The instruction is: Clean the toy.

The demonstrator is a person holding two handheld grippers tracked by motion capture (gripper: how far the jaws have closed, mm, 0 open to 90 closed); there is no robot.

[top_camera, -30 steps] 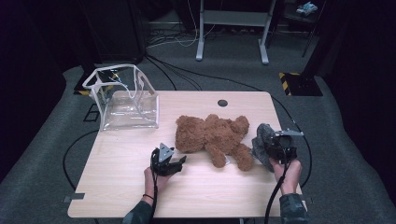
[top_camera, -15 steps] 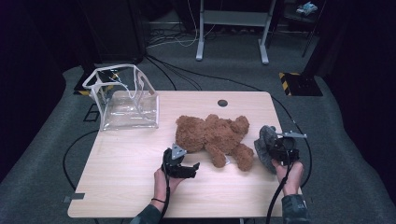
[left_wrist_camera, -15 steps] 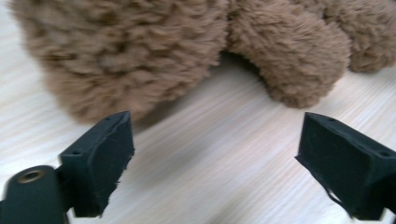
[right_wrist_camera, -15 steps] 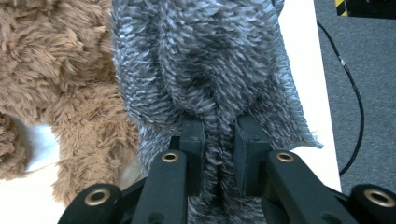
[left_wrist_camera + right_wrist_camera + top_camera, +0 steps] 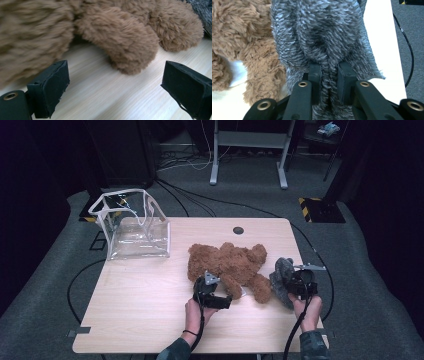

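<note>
Right gripper (image 5: 295,285) pinching grey cloth (image 5: 322,37) at teddy bear's (image 5: 230,265) three o'clock; left gripper (image 5: 212,292), jaws just spread, empty. Next, probably: grab leg (image 5: 125,42).

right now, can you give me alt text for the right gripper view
The right gripper is clamped on a fold of fuzzy grey cloth that rises up the middle of the frame. A brown teddy bear lies to its left on the pale wooden table.

Black two-jaw left gripper (image 5: 214,292) topped by a grey three-cornered plate, black right gripper (image 5: 296,284) with brass-ringed screw holes, block-shaped pads (image 5: 51,87), black cables trailing toward dark green sleeves (image 5: 314,346).
</note>
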